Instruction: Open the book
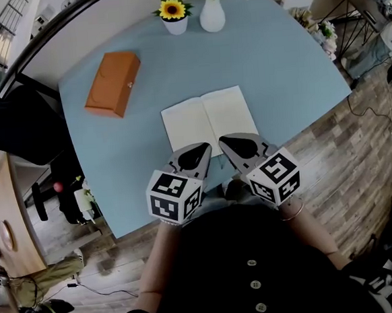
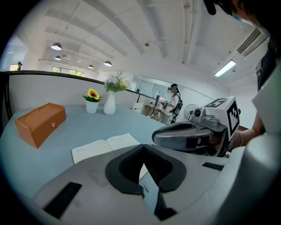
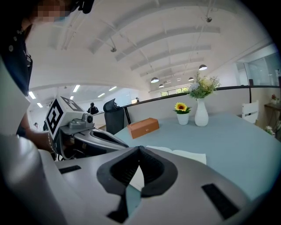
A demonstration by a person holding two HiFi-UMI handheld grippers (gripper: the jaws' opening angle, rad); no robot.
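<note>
On the worktop, centre: book lying open, pages up. At its 6 o'clock, left tongs and right tongs, both closed, empty. Opening appears complete; withdraw without brushing pages.

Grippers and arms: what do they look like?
The left gripper and right gripper match: grey moulded bodies, black jaw pads, each with a white cube of black square markers. No cables visible. Person wears a dark buttoned top and a bracelet at the right wrist.

left claw, right claw: grey, black-lined | cubes: black-white markers | top: black, buttoned
</note>
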